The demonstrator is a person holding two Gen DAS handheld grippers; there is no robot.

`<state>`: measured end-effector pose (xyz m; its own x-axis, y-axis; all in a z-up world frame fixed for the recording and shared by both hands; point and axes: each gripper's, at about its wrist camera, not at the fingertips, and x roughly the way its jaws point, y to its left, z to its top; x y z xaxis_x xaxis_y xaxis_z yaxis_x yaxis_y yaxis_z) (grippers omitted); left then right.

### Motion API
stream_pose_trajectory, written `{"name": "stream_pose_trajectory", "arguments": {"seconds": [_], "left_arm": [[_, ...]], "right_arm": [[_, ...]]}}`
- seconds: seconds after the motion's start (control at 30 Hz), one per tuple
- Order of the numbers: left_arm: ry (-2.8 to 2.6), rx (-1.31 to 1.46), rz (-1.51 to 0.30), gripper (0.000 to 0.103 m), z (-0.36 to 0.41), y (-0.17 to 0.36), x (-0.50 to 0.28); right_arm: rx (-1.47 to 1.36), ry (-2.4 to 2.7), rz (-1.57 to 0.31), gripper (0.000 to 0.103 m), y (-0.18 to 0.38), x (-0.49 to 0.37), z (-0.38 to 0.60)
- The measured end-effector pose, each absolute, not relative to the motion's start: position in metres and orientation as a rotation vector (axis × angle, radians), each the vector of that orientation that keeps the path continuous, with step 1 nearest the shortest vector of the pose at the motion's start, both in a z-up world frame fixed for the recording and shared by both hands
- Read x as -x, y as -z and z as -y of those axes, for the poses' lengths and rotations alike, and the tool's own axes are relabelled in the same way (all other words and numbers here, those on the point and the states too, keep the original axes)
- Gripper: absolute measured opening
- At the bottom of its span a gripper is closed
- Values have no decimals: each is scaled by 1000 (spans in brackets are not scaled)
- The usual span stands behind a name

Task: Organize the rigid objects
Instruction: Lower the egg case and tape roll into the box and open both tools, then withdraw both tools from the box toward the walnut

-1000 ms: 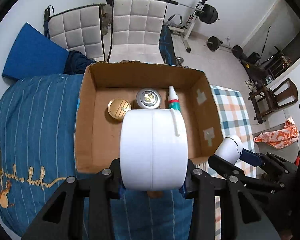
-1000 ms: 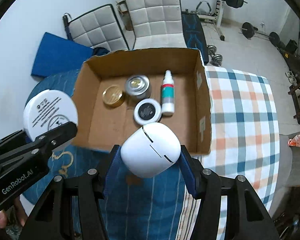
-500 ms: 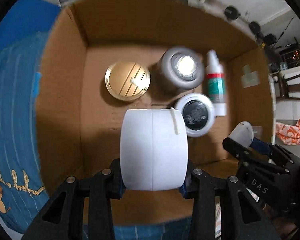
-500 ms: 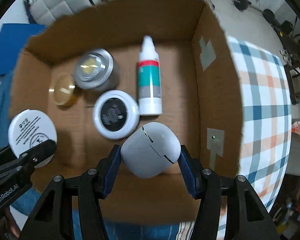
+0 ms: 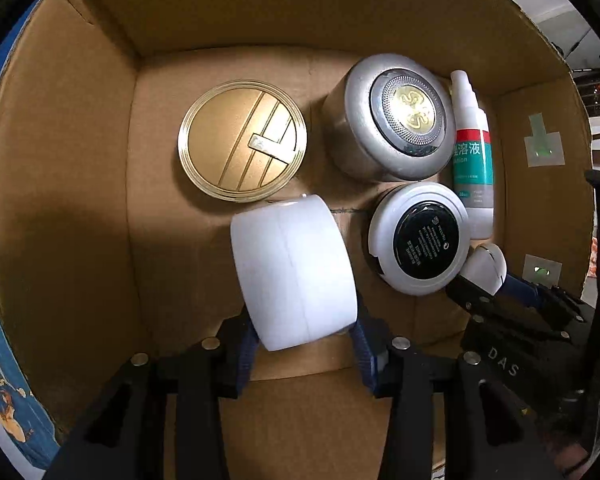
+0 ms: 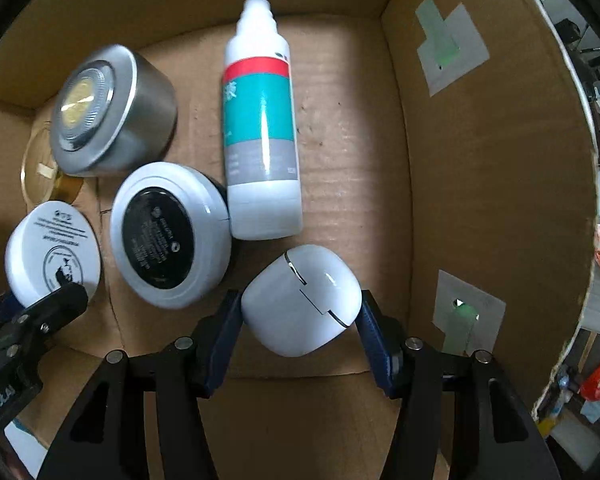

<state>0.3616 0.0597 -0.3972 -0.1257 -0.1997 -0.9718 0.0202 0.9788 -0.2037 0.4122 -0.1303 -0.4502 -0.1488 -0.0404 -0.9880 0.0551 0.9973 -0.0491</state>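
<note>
Both grippers are down inside an open cardboard box. My left gripper is shut on a white round jar, held on its side low over the box floor; the jar also shows in the right wrist view. My right gripper is shut on a white earbud case, near the box's right wall; the case also shows in the left wrist view.
On the box floor lie a gold round tin, a silver tin, a white compact with a black centre and a white bottle with a teal label. Box walls stand close on all sides.
Both grippers have come down from above the box rim to low inside it, still holding their objects. The left jar now sits tilted in the jaws.
</note>
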Motion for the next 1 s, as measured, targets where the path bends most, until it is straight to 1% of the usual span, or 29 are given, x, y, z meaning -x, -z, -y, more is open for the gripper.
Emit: {"name": "stream_pose_trajectory", "arguments": {"seconds": [0.13,0.17,0.23,0.27,0.4,0.57,0.6,0.67,0.7,0.73,0.77,0.8,0.9,1.0], "left_arm": [[183,146,-1687,42,-62,393,-363],[180,145,-1685,44,-63,391,-364],[173,151,-1683,52,-66,385,-367],[174,159,-1680,53,-67,381,-370],[164,199,-1664,59,-73,367,-372],[123,222,-1607,71,-80,341,-369],[113,223,-1592,78,-81,335,-365],[107,229,-1559,80,-83,323,-359],[103,228,-1542,84,-83,316,-356],[102,226,-1523,89,-84,309,-353],[106,224,-1505,92,-84,302,-350],[105,218,-1492,96,-83,297,-345],[90,182,-1444,102,-80,279,-334],[86,185,-1391,102,-80,262,-322]], "right_arm": [[-23,80,-1735,60,454,-415,136],[-23,80,-1734,60,454,-415,137],[-21,81,-1736,61,454,-415,139],[-19,83,-1734,61,454,-415,139],[-28,75,-1725,68,445,-415,135],[-6,46,-1674,79,419,-412,130],[-4,40,-1663,83,413,-411,129],[-5,25,-1628,89,399,-407,128],[-3,19,-1614,95,392,-409,120],[-3,13,-1597,101,384,-406,119],[-9,7,-1587,103,378,-403,120],[-21,-7,-1572,103,371,-401,120],[-15,-14,-1536,103,353,-392,119],[-18,-28,-1498,103,335,-379,120]]}}
